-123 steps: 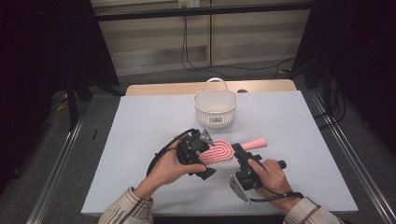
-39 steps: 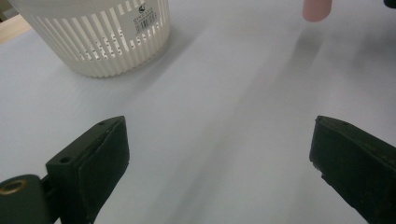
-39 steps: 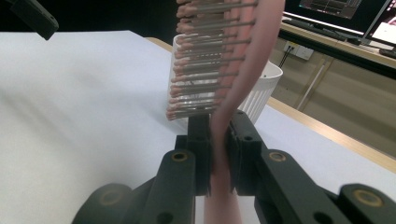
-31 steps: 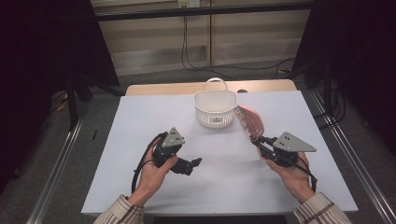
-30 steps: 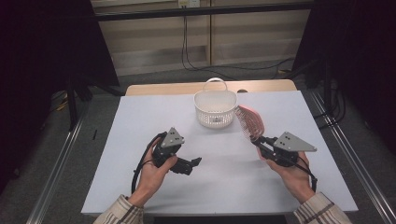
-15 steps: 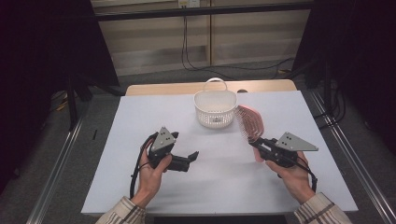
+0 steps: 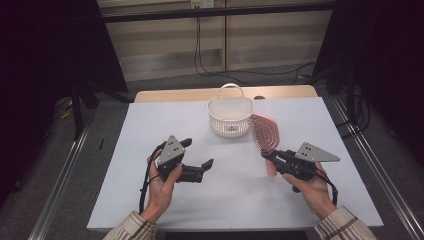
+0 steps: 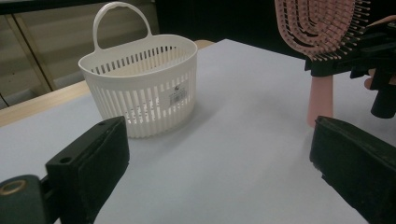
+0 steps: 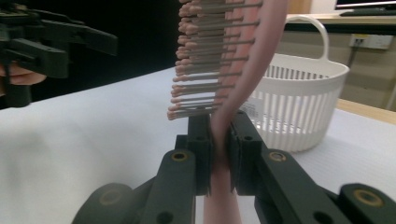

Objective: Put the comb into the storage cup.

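— Right gripper [image 7: 270,156]: black, two-jawed, grey three-cornered plate on top, clamped on the neck of a pink plastic hairbrush with rows of pale-tipped bristles [image 7: 265,136]. Jaws closed tight against the pink stem from both sides in the right gripper view [image 9: 218,154].

— And the brush's attitude?

— Upright, a little tilted, head up, handle end down and touching or nearly touching the white table top [image 7: 150,120]; cannot tell which. Head just beside the white slotted plastic basket with a loop handle [image 7: 230,116], on its right in the high view; touching or apart, cannot tell.

— Left gripper [image 7: 200,159]?

— Held low over the table in the left hand [image 7: 162,182], well apart from the brush. Jaws spread wide, nothing between them; in the left gripper view [image 8: 219,154] only bare table between the two black pads.

— Basket position?

— Standing upright near the far edge of the table, about the middle. Small label on its front wall in the left gripper view [image 8: 140,79]. Contents hidden by the slotted wall.

— Anything else?

— Plaid sleeve cuffs [image 7: 345,227] at the bottom of the high view; black cable trailing from the left gripper down beside the wrist.
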`<state>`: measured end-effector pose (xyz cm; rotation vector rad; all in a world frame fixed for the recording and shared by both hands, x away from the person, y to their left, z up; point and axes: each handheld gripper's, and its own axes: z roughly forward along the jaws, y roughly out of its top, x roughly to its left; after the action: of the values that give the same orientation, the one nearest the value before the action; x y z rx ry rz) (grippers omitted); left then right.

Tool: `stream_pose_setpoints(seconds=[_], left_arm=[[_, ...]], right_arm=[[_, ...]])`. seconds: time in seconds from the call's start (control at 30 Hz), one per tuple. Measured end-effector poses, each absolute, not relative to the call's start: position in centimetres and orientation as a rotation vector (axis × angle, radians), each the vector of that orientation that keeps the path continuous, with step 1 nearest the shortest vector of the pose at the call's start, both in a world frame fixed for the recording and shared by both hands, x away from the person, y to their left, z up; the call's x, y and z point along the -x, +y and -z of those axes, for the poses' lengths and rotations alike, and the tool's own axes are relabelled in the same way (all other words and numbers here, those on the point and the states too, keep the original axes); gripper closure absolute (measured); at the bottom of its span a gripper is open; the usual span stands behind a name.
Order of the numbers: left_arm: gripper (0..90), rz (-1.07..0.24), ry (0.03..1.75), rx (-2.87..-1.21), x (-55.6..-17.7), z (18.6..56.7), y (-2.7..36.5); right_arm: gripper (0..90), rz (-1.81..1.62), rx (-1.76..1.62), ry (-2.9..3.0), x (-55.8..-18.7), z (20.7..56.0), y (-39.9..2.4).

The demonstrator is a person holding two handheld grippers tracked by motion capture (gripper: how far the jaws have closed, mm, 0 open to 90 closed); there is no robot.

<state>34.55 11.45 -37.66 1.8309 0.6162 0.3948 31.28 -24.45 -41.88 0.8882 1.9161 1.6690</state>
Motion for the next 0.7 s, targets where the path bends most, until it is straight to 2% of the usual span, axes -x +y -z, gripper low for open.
stream_pose_setpoints(seconds=[0.23,0.3,0.37,0.5,0.7], left_arm=[[6.3,-0.404,0.528,-1.779,-34.1,37.0,10.4],[6.4,-0.342,0.501,-1.765,-34.1,36.8,10.1],[6.4,-0.382,0.473,-1.778,-33.8,36.7,9.7],[6.4,-0.365,0.433,-1.788,-33.7,36.7,9.1],[3.7,-0.303,0.445,-1.752,-33.8,36.8,8.6]], right_arm=[[81.6,-1.719,-0.843,1.941,-31.2,41.8,-24.0],[81.6,-1.737,-0.838,1.945,-31.2,41.8,-23.9],[81.6,-1.750,-0.818,1.957,-31.1,41.8,-23.8],[81.6,-1.766,-0.797,1.971,-31.0,41.9,-23.4],[81.6,-1.791,-0.786,1.990,-31.0,42.0,-23.0]])
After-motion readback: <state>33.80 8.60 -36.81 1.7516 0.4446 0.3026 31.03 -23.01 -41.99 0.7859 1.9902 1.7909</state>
